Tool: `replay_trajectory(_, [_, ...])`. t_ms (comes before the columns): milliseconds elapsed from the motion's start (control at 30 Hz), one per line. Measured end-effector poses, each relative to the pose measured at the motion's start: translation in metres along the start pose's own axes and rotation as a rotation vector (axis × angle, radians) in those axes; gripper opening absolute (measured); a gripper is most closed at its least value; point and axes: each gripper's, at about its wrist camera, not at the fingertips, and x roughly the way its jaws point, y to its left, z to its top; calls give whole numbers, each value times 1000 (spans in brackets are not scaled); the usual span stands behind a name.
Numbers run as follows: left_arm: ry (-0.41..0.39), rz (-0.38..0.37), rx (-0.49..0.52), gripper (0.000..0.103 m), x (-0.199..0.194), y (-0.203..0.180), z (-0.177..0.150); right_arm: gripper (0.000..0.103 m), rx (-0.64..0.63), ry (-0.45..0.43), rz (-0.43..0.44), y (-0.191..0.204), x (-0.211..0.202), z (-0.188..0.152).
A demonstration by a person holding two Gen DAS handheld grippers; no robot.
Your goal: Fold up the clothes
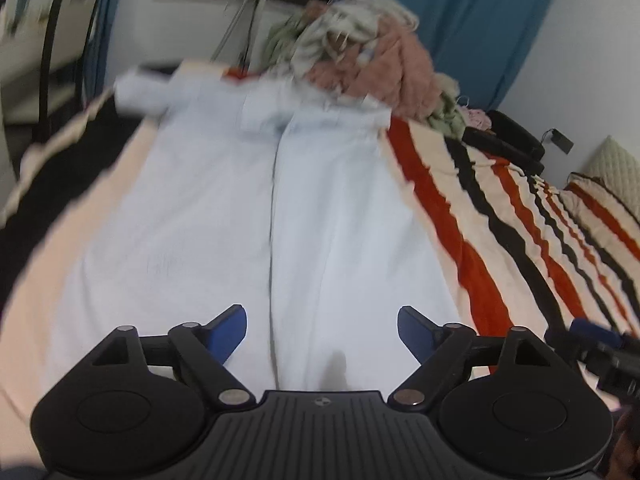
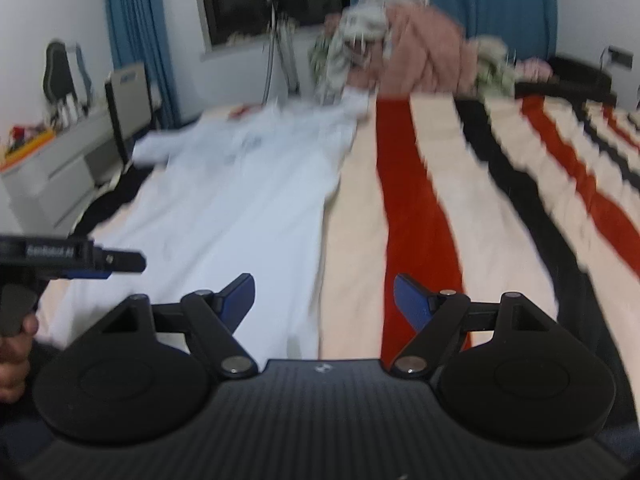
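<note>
A pale blue shirt [image 1: 256,216] lies spread flat, lengthwise on the striped bed cover [image 1: 520,216], collar at the far end, one sleeve [image 1: 140,94] out to the left. My left gripper [image 1: 322,330] is open and empty above the shirt's near hem. My right gripper [image 2: 324,300] is open and empty above the shirt's right edge [image 2: 320,240] and the striped cover [image 2: 440,200]. The shirt also shows in the right wrist view [image 2: 240,200]. The left gripper [image 2: 100,262] shows at the left of the right wrist view.
A pile of unfolded clothes [image 1: 368,52], pink, grey and green, sits at the far end of the bed; it also shows in the right wrist view [image 2: 408,56]. A black item [image 1: 504,136] and a pillow [image 1: 612,172] lie at the right. A desk [image 2: 60,160] stands left of the bed.
</note>
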Motion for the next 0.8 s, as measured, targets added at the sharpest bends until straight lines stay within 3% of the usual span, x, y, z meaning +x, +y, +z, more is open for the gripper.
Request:
replay_trajectory(100, [-73, -8, 44, 96, 9, -14, 31, 78, 59, -68, 4, -11, 14, 26])
replay_trajectory(200, [-127, -4, 71, 96, 25, -20, 49, 77, 80, -108, 14, -18, 35, 55])
replay_trajectory(367, [-116, 1, -13, 96, 58, -3, 53, 78, -10, -90, 94, -4, 94, 103])
replay_trajectory(467, [-124, 13, 1, 96, 67, 10, 52, 78, -163, -51, 149, 33, 146, 123])
replay_trajectory(567, [-127, 74, 36, 96, 71, 32, 46, 77, -324, 8, 218, 80, 206, 139])
replay_trajectory(700, [-108, 139, -59, 95, 80, 74, 37, 77, -402, 81, 354, 149, 283, 158])
replay_trajectory(800, [-117, 167, -96, 94, 84, 97, 30, 78, -615, 41, 463, 223, 324, 142])
